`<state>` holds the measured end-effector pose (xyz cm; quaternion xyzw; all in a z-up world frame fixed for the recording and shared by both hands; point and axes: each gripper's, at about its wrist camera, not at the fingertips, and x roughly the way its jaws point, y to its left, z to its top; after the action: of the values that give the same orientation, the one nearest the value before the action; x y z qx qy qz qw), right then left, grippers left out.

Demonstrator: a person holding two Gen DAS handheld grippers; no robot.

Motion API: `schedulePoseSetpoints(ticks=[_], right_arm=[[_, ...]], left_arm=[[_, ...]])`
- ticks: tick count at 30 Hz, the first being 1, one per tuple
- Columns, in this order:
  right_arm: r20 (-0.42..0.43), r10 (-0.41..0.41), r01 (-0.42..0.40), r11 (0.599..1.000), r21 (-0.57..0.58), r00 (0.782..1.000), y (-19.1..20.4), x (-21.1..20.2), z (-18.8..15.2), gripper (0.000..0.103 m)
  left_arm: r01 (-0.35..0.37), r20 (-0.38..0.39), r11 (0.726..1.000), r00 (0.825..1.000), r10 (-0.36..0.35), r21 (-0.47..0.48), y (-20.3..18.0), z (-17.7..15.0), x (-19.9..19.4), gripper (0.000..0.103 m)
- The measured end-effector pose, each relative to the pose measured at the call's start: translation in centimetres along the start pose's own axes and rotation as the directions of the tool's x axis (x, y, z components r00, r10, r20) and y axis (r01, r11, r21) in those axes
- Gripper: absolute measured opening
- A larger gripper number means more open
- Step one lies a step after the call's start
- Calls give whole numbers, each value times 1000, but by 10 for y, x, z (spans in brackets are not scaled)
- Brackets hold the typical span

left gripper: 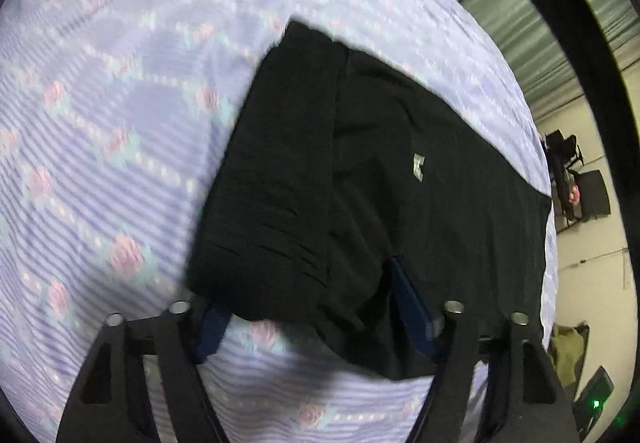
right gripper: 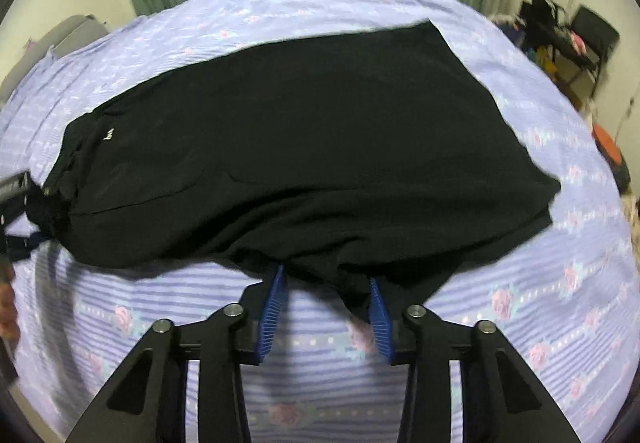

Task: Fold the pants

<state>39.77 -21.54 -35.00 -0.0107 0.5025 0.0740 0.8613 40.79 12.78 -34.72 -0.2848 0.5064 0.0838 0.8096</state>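
A: Where are the black soft cloth pants (right gripper: 304,147) found?

B: They are laid flat on the bed with the purple flowered sheet (left gripper: 104,91), already folded along their length.

A: How are the tools held?

B: The left tool (left gripper: 312,319) is spread wide at the near edge of the waist end. The right tool (right gripper: 326,299) is spread too, at the near edge.

A: What should be done well?

B: Both layers should be pinched together, then lifted evenly, so no wrinkles are made.

A small pale logo (left gripper: 418,167) on the black pants (left gripper: 400,171) is unreadable.
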Motion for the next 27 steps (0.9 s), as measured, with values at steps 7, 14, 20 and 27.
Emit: schedulePoseSetpoints(ticks=[7, 14, 20, 27], right_arm=[[-2, -34, 34, 994, -107, 999, 13, -12, 0, 5], [-68, -37, 28, 991, -132, 997, 20, -35, -28, 2], [-112, -49, 34, 990, -135, 993, 32, -24, -38, 1], [-107, -83, 69, 989, -132, 991, 30, -33, -32, 28]], left_arm=[[-50, 120, 998, 992, 44, 43, -13, 10, -36, 31], [-246, 159, 959, 962, 224, 138, -27, 13, -43, 30], [-288, 96, 949, 956, 278, 125, -8, 3, -10, 32], [-412, 171, 875, 910, 379, 254, -23, -2, -22, 70]])
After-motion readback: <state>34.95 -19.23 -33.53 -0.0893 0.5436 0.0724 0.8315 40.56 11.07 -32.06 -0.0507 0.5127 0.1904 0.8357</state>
